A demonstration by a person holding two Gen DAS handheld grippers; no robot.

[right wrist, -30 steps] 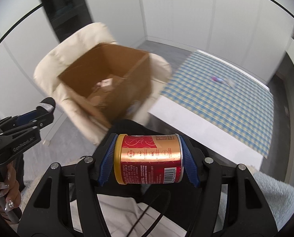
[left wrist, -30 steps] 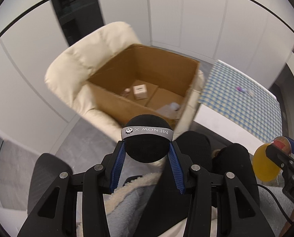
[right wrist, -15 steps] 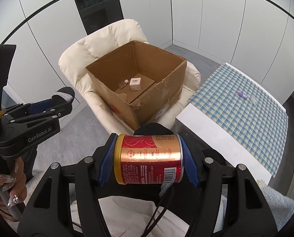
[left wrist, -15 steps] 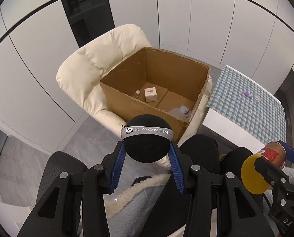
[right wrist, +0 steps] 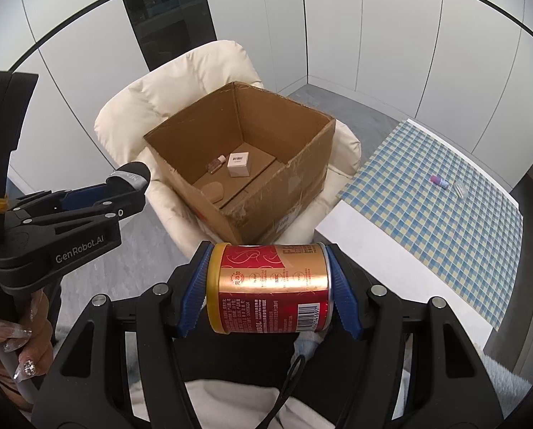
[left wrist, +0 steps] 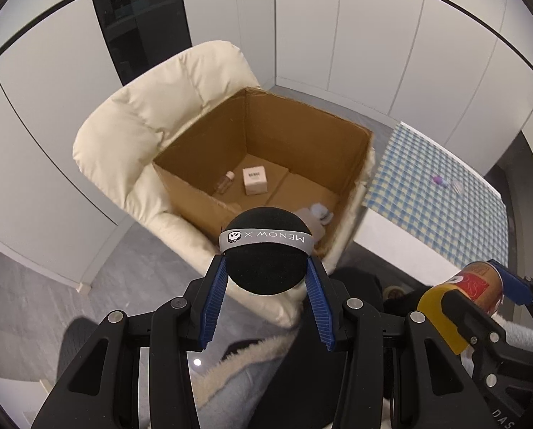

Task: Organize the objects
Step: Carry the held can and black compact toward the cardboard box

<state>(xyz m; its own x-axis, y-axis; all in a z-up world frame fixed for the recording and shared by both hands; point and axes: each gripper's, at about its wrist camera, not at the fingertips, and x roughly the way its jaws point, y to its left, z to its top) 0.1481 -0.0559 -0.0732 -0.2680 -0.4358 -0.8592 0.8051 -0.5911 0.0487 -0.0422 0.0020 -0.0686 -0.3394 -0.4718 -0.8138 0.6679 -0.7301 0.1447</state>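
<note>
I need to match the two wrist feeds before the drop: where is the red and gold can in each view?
Left wrist: the red and gold can sits at the lower right edge, clamped in the right gripper, yellow lid toward the camera.
Right wrist: the can lies sideways at bottom centre, between the blue pads.
Shared landmark: the open cardboard box on the cream chair.

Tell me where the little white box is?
The little white box sits on the floor of the cardboard box on the cream chair, right beside a small bottle.
</note>
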